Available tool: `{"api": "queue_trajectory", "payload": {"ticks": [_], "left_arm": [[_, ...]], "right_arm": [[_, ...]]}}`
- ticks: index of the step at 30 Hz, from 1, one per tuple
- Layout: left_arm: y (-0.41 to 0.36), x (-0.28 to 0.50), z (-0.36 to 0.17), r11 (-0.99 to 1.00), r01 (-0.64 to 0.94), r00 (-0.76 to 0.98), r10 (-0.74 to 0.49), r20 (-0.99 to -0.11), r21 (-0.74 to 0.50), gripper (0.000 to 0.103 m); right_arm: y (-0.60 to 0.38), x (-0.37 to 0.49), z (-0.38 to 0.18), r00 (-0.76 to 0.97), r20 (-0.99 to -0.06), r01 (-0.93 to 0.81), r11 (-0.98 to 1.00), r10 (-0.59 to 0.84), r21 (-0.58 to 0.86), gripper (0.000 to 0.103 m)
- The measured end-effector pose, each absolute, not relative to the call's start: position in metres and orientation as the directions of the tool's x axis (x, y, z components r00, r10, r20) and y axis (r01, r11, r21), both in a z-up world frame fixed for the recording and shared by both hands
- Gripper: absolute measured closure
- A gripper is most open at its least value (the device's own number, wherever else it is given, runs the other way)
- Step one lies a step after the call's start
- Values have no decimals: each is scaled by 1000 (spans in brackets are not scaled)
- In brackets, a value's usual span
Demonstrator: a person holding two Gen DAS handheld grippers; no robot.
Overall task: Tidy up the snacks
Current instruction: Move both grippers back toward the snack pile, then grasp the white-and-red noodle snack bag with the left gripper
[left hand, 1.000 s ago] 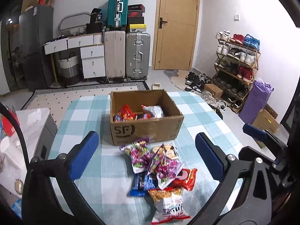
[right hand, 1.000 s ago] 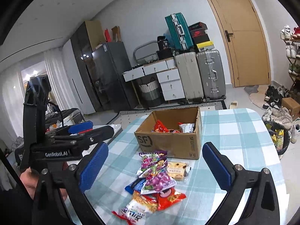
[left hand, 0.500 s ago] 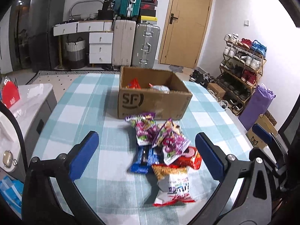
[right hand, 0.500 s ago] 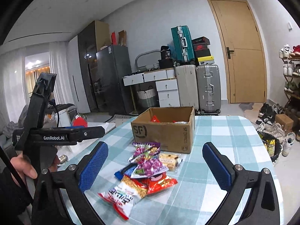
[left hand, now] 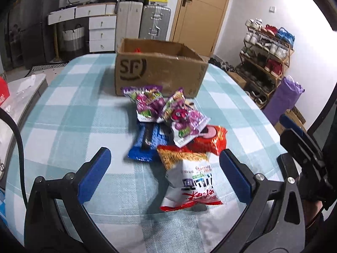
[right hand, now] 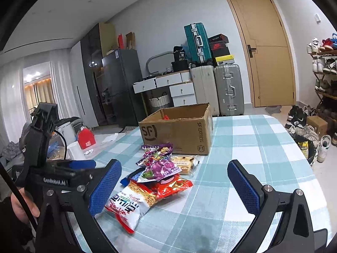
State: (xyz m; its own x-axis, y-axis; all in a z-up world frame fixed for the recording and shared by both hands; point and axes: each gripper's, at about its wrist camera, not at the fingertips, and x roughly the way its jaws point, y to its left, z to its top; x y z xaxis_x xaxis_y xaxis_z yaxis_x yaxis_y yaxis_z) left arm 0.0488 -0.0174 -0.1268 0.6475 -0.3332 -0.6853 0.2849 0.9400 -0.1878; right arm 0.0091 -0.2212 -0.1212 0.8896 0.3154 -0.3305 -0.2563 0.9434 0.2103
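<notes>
Down low over the bench, the left tool stands wide, holding nothing, its blue pads either side of the near end of a snack heap. Nearest the left tool lies a white-and-orange noodle snack bag, partly between the pads but touching neither. Beyond that bag, toward the cardboard box, lie a red packet and a blue packet, with two purple candy bags stacked on top; the farthest purple bag lies just beside the box's front wall. The box, printed SF, stands open on the checked cloth, and a bit of a red wrapper shows above its rim.

The right tool is likewise wide and empty, hovering on the other side of the heap from the box. In its view the noodle snack bag lies by its left pad, and a pale biscuit packet rests between the purple candy bags and the box. A person's hand grips the left tool's handle at the left edge of that view.
</notes>
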Motion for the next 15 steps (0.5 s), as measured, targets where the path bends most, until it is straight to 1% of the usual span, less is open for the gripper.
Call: {"api": "queue_trajectory", "payload": {"ticks": [10, 15], "left_arm": [[-37, 56, -152, 936, 308, 605, -330, -724, -169, 0], [-39, 59, -158, 935, 310, 590, -333, -736, -174, 0]], "right_arm": [[-223, 12, -134, 886, -344, -252, 946, 311, 205, 1], [-221, 19, -138, 869, -380, -255, 944, 318, 208, 1]]}}
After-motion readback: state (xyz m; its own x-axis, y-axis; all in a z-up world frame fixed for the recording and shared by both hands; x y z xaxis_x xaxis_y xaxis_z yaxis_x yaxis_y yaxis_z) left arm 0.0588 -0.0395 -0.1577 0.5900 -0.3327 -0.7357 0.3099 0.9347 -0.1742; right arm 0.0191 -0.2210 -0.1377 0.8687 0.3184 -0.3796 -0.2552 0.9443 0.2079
